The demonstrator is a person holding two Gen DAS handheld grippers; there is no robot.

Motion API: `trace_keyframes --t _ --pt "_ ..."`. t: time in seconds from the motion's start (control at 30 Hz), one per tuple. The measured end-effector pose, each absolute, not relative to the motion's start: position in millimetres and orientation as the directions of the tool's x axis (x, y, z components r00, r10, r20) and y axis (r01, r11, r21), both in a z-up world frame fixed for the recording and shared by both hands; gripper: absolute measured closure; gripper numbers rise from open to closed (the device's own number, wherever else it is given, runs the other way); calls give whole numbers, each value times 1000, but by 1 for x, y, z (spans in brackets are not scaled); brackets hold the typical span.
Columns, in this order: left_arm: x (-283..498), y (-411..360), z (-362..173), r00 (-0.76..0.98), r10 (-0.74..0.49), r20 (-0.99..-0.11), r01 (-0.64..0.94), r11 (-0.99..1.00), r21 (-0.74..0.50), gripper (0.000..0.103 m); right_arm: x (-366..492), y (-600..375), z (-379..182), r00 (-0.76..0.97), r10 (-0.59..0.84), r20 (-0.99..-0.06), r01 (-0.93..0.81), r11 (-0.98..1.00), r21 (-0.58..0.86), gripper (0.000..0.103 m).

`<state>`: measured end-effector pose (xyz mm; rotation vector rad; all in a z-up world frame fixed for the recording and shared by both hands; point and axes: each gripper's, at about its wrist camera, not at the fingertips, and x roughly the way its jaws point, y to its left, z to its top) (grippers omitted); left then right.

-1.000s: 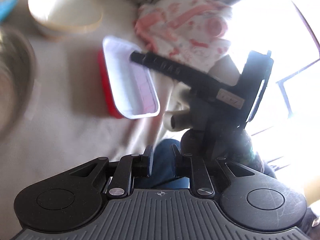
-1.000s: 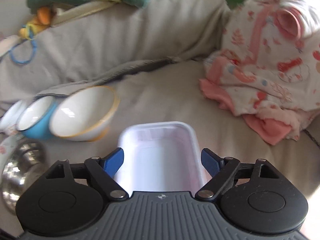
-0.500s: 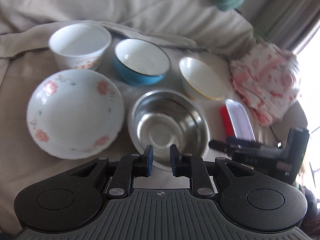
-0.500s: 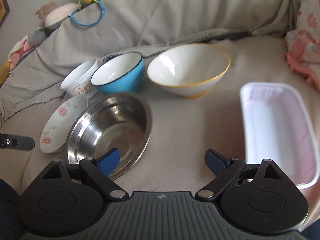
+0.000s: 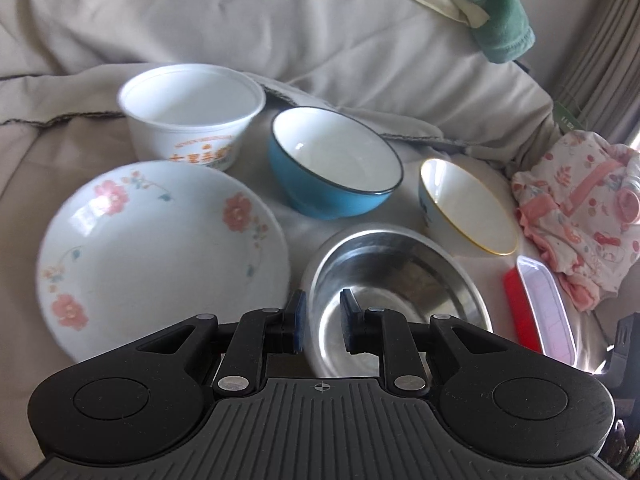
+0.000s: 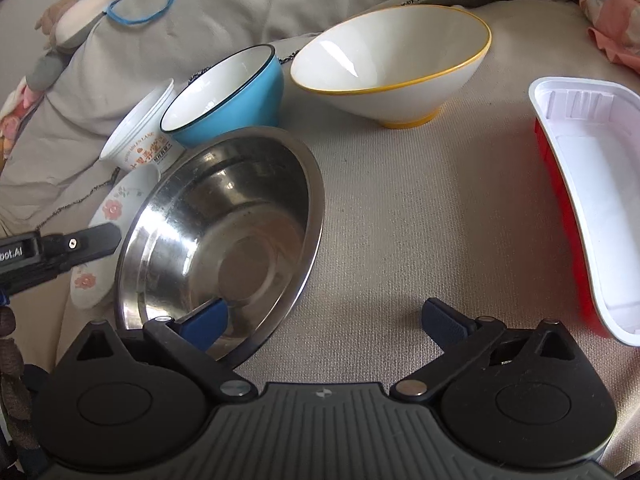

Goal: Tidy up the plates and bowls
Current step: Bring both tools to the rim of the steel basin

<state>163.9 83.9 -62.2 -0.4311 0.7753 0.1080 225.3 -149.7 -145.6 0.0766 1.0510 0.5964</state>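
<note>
On a beige sofa cover, a floral plate lies beside a steel bowl; blue bowl behind. The right gripper gapes wide over the steel rim; the left gripper, jaws narrowly parted, holds nothing.

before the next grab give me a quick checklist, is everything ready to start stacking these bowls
1. Right gripper open wide, nothing held: ok.
2. Left gripper nearly closed around the steel bowl near rim, not clamped: not ok for a grab yet.
3. Steel bowl empty: ok.
4. Blue bowl, yellow-rimmed bowl and white paper bowl empty, unstacked: ok.
5. Flowered plate bare, but whether it touches the steel bowl: cannot tell.
6. Red-and-white tray apart from the bowls: ok.
</note>
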Motion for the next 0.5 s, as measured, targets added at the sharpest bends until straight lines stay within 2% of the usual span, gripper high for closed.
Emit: trace_keyframes --t 0.27,0.5 --pt "169 81 -71 735 -72 -674 -235 905 -354 85 218 -143 -148 382 459 -802 -440 853 279 0" --pt "155 74 -60 772 -2 -636 -247 920 -303 85 211 -141 -144 417 438 -796 -485 848 213 1"
